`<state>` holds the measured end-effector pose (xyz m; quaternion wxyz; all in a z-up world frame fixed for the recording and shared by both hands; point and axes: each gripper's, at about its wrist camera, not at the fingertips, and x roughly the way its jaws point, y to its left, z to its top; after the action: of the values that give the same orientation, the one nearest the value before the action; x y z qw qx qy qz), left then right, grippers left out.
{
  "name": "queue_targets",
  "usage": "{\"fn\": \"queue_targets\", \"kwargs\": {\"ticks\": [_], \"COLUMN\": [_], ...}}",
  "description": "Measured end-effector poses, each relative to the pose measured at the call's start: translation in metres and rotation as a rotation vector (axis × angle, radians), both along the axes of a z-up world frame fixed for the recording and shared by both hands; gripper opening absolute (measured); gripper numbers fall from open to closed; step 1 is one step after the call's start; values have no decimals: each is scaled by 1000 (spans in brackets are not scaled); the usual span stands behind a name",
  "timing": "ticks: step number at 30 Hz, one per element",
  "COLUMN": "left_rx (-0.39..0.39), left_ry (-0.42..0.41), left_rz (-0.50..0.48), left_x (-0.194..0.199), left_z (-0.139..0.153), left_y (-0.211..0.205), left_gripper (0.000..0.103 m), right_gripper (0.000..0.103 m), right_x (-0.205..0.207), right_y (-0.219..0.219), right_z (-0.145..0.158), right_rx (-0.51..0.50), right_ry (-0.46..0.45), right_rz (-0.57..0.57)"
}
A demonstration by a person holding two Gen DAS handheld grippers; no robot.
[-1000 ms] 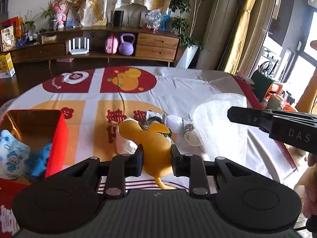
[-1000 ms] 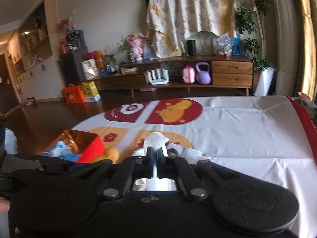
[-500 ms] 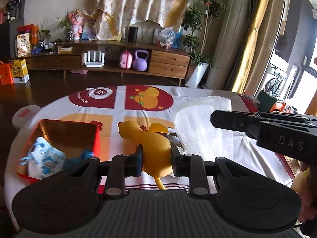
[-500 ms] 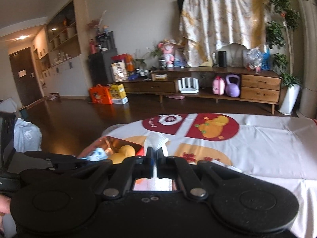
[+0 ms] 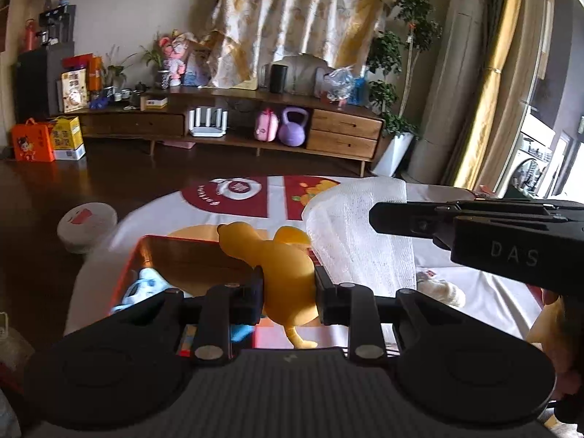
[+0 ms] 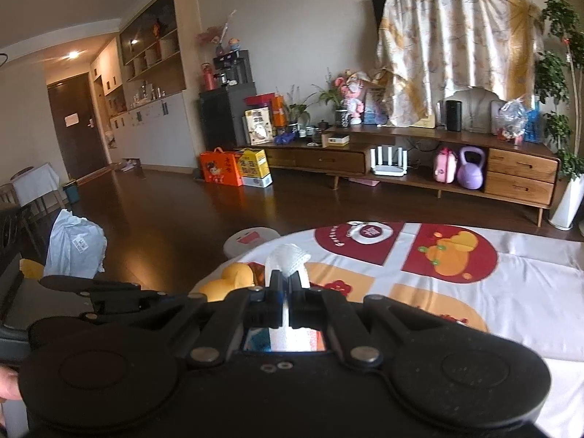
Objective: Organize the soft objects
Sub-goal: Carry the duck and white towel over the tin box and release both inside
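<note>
My left gripper (image 5: 288,292) is shut on a yellow plush duck (image 5: 281,262) and holds it in the air over the red box (image 5: 189,255) at the table's left end. A light blue soft toy (image 5: 140,288) lies in that box. My right gripper (image 6: 285,286) is shut on a white mesh cloth (image 6: 288,259), which hangs beside the duck in the left wrist view (image 5: 359,233). The right gripper's body (image 5: 474,226) reaches in from the right. The duck also shows in the right wrist view (image 6: 228,281).
The table carries a white cloth with red and orange patches (image 6: 456,255). A small pale soft item (image 5: 441,288) lies on it to the right of the box. A round white stool (image 5: 87,224) stands on the floor past the table's left edge. A wooden sideboard (image 5: 255,127) lines the far wall.
Both grippers have risen and moved left with their loads. The duck has gone from the table's middle to above the red box, and the white cloth has travelled along beside it.
</note>
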<state>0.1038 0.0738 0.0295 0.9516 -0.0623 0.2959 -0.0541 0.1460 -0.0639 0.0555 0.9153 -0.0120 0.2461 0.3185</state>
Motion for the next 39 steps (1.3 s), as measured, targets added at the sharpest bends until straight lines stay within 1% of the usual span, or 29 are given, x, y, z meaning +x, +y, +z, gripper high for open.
{"fn": "queue_targets", "kwargs": {"ticks": [11, 19, 28, 39], "left_rx": [9, -8, 13, 34], "left_ry": [30, 89, 146, 218], "left_rz": [79, 107, 100, 99], "left_x": [13, 39, 68, 91], "left_z": [-17, -44, -79, -115], "left_y": [60, 91, 98, 99], "left_gripper": [27, 27, 27, 27], "right_gripper": [2, 2, 2, 2], "right_x": [28, 71, 118, 135], "right_y": [59, 89, 116, 132], "right_z": [-15, -35, -76, -117], "right_rx": [-43, -48, -60, -127], "right_ry": [15, 86, 195, 268], "right_rz": [46, 39, 37, 37]}}
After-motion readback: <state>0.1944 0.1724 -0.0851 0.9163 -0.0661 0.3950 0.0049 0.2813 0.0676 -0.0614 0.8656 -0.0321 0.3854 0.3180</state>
